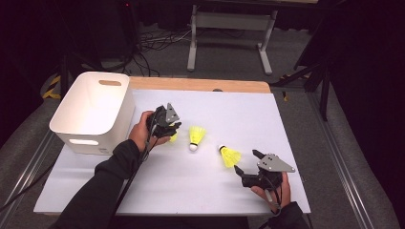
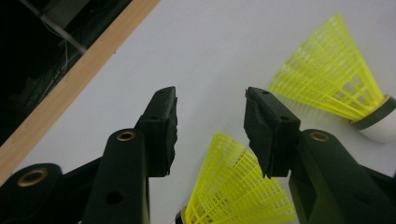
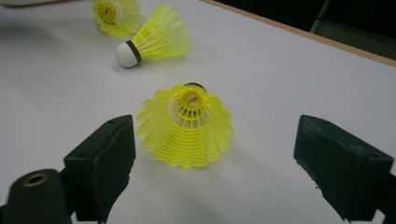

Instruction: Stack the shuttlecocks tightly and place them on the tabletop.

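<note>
Three yellow shuttlecocks lie on the white table sheet (image 1: 191, 191). My left gripper (image 1: 174, 128) is open and stands over the leftmost shuttlecock (image 1: 173, 138), whose mesh skirt (image 2: 238, 186) sits low between the two jaws, not pinched. The middle shuttlecock (image 1: 196, 136) lies on its side with its white cork toward me, and it lies just beyond the left gripper (image 2: 210, 100) as a second shuttlecock (image 2: 331, 79). My right gripper (image 1: 247, 162) is wide open just short of the right shuttlecock (image 1: 230, 156). That shuttlecock (image 3: 187, 126) lies with its skirt facing the right gripper (image 3: 215, 140).
A white plastic bin (image 1: 95, 109) with handle slots stands at the table's left edge, close to the left hand. The table's wooden far edge (image 1: 200, 85) borders the sheet. Beyond it are a metal stand (image 1: 229, 21) and floor cables (image 1: 153, 43).
</note>
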